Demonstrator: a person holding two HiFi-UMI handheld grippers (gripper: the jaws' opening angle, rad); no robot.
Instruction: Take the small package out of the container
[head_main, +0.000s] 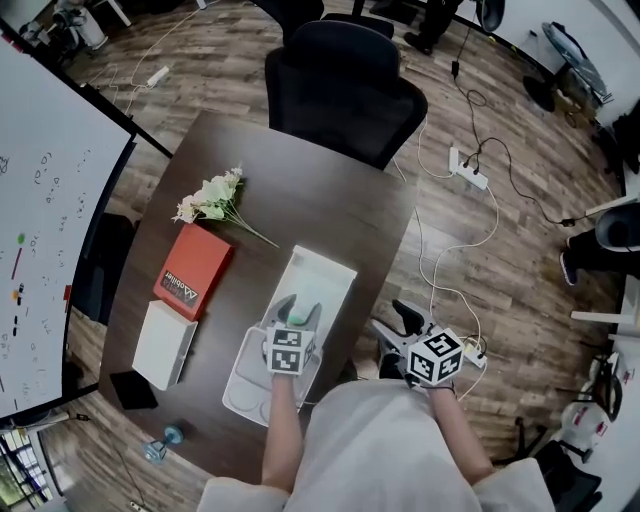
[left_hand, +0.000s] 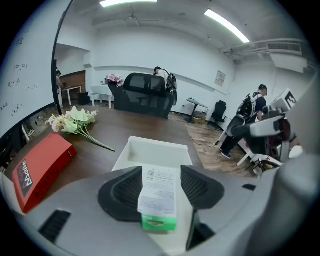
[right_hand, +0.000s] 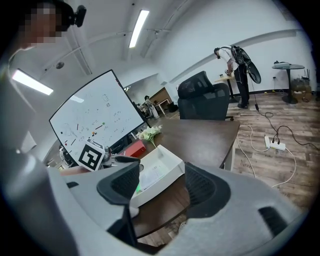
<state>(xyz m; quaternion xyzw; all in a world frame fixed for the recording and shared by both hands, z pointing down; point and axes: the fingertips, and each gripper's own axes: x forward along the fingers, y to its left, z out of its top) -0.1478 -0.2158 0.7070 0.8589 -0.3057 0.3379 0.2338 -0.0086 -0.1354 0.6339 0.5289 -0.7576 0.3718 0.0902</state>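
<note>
The small package (left_hand: 159, 192), a slim box with a white printed label and a green near end, lies in the near end of the open white container (left_hand: 156, 144). My left gripper (left_hand: 161, 185) straddles it with open jaws: the package sits close against the left pad, and a thin gap shows at the right pad. In the head view the left gripper (head_main: 297, 310) hangs over the container (head_main: 335, 262) and hides most of the package. The right gripper view shows the package (right_hand: 150, 176) inside the container (right_hand: 172, 167). My right gripper (head_main: 395, 335) is open and empty, off the table's right edge.
A white lid (head_main: 240, 390) lies at the table's near edge beside the container. To the left are a red box (head_main: 192, 272), a white box (head_main: 165, 343) and artificial flowers (head_main: 212, 198). A black chair (head_main: 340, 85) stands at the far side; a whiteboard (head_main: 50, 230) stands left. Cables and a power strip (head_main: 468, 170) lie on the floor.
</note>
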